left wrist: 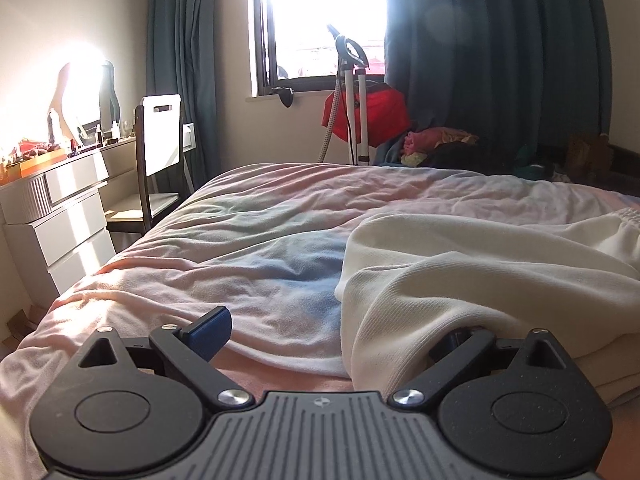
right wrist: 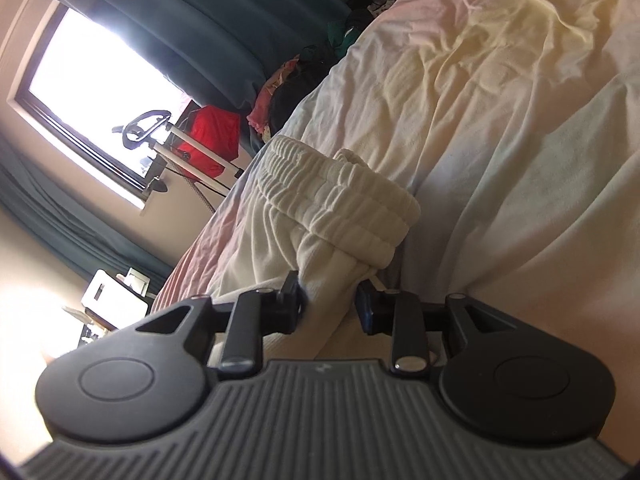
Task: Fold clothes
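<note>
A cream-white garment (left wrist: 460, 256) with a ribbed elastic waistband (right wrist: 340, 204) lies on the bed. My left gripper (left wrist: 336, 332) is wide open at the garment's near edge; its left finger (left wrist: 210, 330) is bare over the bedcover and its right finger is hidden under a fold of the cloth. My right gripper (right wrist: 330, 304) is tilted sideways, with its jaws partly closed around a bunch of the garment's cloth (right wrist: 324, 292) just below the waistband, and the pads (right wrist: 290, 298) press on it.
The bed has a rumpled pink, blue and pale yellow cover (left wrist: 240, 240). A dresser (left wrist: 60, 208) and a chair (left wrist: 160, 148) stand to the left of the bed. A garment steamer (left wrist: 352, 92), a red bag (left wrist: 372, 112) and a clothes pile (left wrist: 440, 144) stand beyond it under the window.
</note>
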`<state>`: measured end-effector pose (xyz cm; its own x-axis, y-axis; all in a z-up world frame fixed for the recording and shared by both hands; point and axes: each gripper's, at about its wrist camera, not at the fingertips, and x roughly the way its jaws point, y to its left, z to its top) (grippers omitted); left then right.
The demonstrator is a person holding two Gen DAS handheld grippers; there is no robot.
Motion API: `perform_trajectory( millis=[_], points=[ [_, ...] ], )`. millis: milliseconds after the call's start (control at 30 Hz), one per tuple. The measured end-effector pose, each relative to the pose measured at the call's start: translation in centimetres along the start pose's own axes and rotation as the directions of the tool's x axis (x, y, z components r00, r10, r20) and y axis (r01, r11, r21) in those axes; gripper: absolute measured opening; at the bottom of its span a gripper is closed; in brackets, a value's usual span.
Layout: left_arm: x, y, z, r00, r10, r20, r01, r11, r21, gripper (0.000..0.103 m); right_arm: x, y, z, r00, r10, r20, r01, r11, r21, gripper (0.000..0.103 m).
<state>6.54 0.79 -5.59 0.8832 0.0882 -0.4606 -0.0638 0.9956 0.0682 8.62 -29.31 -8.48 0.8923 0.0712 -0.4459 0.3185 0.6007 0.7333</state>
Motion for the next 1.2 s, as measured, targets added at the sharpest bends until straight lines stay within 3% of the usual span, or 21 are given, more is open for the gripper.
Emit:
perform_trajectory(
  millis=[67, 133, 200, 233, 300, 467, 733, 867, 967, 1033, 1100, 1200],
  points=[
    [0.3, 0.3, 0.0, 1.0, -0.004, -0.015, 0.004, 1.0, -0.022, 0.103, 0.2, 0.0, -0.1, 1.0, -0.01, -0.006, 0.01, 1.0, -0.004, 0.039],
    [0.5, 0.8, 0.0, 0.999, -0.016, -0.028, 0.014, 0.999, -0.051, 0.103, 0.4, -0.1, -0.1, 1.0, -0.023, -0.015, 0.023, 1.0, -0.003, 0.053],
    [0.5, 1.0, 0.0, 0.999, -0.021, -0.036, 0.019, 0.998, -0.067, 0.103, 0.7, -0.2, -0.2, 0.999, -0.026, -0.027, 0.026, 1.0, 0.004, 0.077],
    [0.5, 1.0, 0.0, 0.999, -0.022, -0.037, 0.019, 0.997, -0.069, 0.103, 1.0, -0.4, -0.3, 0.999, -0.014, -0.04, 0.015, 1.0, 0.017, 0.079],
    [0.5, 1.0, 0.0, 0.999, -0.021, -0.038, 0.018, 0.997, -0.07, 0.103, 1.7, -0.7, -0.5, 0.997, 0.014, -0.072, -0.011, 0.999, 0.049, 0.082],
    [0.7, 1.2, 0.0, 0.998, -0.026, -0.05, 0.022, 0.996, -0.088, 0.103, 2.0, -0.9, -0.4, 0.998, 0.053, -0.042, -0.049, 0.995, 0.091, 0.083],
    [0.8, 1.2, -0.1, 0.998, -0.023, -0.062, 0.017, 0.995, -0.094, 0.103, 3.5, -1.7, -0.7, 0.994, 0.039, -0.101, -0.028, 0.994, 0.107, 0.085],
    [0.9, 1.4, -0.1, 0.998, -0.009, -0.069, 0.001, 0.994, -0.113, 0.103, 1.3, -0.7, -0.1, 0.988, 0.153, -0.01, -0.151, 0.981, 0.121, 0.086],
    [1.2, 2.0, -0.1, 0.997, 0.001, -0.079, -0.013, 0.988, -0.155, 0.103, -0.5, 0.2, 0.7, 0.954, 0.291, 0.068, -0.298, 0.947, 0.124, 0.086],
    [1.2, 2.1, -0.1, 0.996, 0.001, -0.084, -0.015, 0.986, -0.165, 0.103, -0.8, 0.6, 1.0, 0.941, 0.33, 0.076, -0.337, 0.935, 0.108, 0.086],
    [1.3, 2.1, -0.1, 0.996, -0.001, -0.085, -0.013, 0.986, -0.163, 0.103, -0.1, 0.6, 0.9, 0.954, 0.298, 0.036, -0.3, 0.947, 0.114, 0.086],
    [1.3, 1.9, -0.1, 0.997, 0.001, -0.082, -0.014, 0.988, -0.153, 0.103, 1.1, 0.4, 0.4, 0.985, 0.172, -0.016, -0.17, 0.981, 0.091, 0.085]
  ],
)
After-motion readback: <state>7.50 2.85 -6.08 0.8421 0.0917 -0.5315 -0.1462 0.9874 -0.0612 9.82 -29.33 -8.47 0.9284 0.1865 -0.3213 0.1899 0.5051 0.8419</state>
